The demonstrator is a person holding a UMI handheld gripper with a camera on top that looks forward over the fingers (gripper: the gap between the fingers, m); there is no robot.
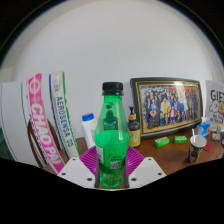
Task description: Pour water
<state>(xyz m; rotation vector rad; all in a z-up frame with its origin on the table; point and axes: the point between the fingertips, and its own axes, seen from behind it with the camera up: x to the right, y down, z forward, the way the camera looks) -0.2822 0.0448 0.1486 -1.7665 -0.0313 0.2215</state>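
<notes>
A green plastic bottle (112, 135) with a black cap stands upright between my gripper's fingers. Its lower body sits between the two magenta pads, and both fingers (90, 160) press on its sides. My gripper (111, 170) is shut on the bottle and holds it above a wooden table (170, 155). The bottle's base is hidden behind the gripper's body.
A framed group photo (166, 104) leans on the wall at the back right. A white bottle with a blue cap (88, 128) and a yellow bottle (133, 130) stand behind the green one. Banners (45, 120) lean at the left. Small green items (180, 139) and a cup (197, 148) lie at the right.
</notes>
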